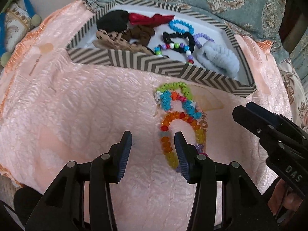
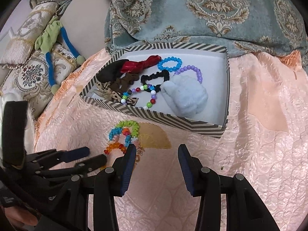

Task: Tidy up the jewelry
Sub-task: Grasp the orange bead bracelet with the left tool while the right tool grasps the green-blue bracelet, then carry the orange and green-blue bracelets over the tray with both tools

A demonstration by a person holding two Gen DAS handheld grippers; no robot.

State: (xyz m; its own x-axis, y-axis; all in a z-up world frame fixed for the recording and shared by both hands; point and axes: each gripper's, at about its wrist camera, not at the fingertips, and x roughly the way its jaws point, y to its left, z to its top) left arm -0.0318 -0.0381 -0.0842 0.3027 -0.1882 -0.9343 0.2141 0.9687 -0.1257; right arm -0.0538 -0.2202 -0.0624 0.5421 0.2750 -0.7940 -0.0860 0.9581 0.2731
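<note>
The left gripper [image 1: 153, 150], jaws apart, is straddling one side of the orange beaded bracelet [image 1: 169, 134], likely light, limp and slippery, best pinched across its strand, while the right gripper [image 2: 156, 165] is waiting open beside it.

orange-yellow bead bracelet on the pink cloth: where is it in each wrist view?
Left wrist: orange-yellow bead bracelet lies centre frame, right at the open left gripper, one side running between the fingertips.
Right wrist: only part of it shows, left of centre, above the left gripper's tips and beside the open right gripper.
Shared landmark: striped box behind it.
</note>
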